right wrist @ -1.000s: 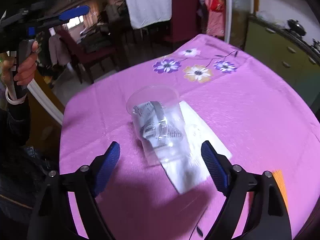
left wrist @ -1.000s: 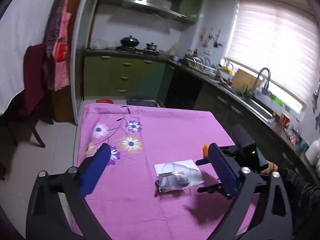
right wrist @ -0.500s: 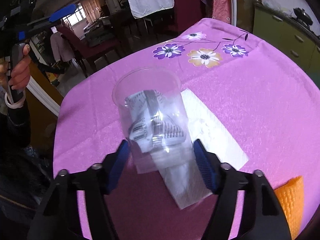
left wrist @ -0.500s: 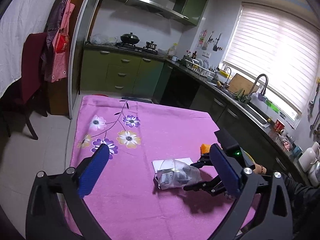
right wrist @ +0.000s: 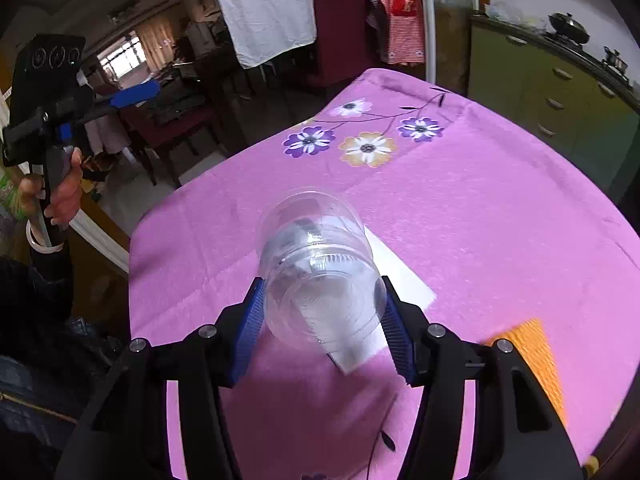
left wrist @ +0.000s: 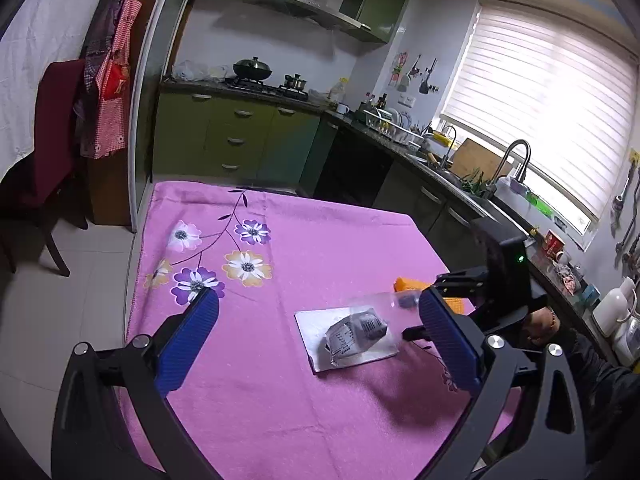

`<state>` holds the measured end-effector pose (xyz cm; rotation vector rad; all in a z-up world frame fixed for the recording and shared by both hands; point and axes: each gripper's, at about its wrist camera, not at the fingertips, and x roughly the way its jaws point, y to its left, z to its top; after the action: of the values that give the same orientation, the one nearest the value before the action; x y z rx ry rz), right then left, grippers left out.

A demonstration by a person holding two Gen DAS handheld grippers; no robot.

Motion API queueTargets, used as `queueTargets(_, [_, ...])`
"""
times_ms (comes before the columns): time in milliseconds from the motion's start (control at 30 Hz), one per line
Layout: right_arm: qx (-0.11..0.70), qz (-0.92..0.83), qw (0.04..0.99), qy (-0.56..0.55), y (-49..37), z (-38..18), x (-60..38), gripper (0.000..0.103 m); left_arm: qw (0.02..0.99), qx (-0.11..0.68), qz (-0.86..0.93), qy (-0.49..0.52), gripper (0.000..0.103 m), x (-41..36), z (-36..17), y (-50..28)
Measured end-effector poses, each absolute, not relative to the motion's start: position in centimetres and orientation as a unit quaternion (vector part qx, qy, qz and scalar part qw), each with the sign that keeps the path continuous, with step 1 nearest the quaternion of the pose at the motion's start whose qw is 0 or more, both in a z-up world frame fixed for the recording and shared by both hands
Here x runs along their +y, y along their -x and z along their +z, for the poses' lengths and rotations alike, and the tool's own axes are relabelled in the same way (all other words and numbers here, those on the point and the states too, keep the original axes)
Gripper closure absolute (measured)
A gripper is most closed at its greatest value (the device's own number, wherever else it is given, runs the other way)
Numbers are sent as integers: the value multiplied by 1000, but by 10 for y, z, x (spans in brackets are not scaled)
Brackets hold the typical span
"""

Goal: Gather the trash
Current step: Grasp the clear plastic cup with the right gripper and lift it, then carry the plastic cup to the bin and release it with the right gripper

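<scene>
Pads of your right gripper (right wrist: 322, 316) have just been closing and now clamp the clear plastic cup (right wrist: 320, 276), crumpled wrapper inside, raised above the white napkin (left wrist: 320, 332) on the pink tablecloth (left wrist: 320, 248); your left gripper (left wrist: 320, 336) hangs released, holding nothing

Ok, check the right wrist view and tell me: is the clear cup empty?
No, a crumpled printed wrapper sits inside the clear cup held between the right hand-held gripper pads.
</scene>
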<state>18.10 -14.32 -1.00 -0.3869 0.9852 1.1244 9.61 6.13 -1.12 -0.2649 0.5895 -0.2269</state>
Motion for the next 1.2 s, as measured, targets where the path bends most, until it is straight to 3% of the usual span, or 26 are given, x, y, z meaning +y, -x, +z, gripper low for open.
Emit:
queueTargets(700, [428,442,781,108,-173,56,-234,48,933,313,-140,106,8,37,-20,-107])
queueTargets(1000, [421,295,857,44,-164,78,-371,48,928,317,-177,86,8,7,-18,-117])
queueTargets(1200, [448,168,878,-2,-170,54,-473,47,922,323,-200,77,8,-16,-19,-125])
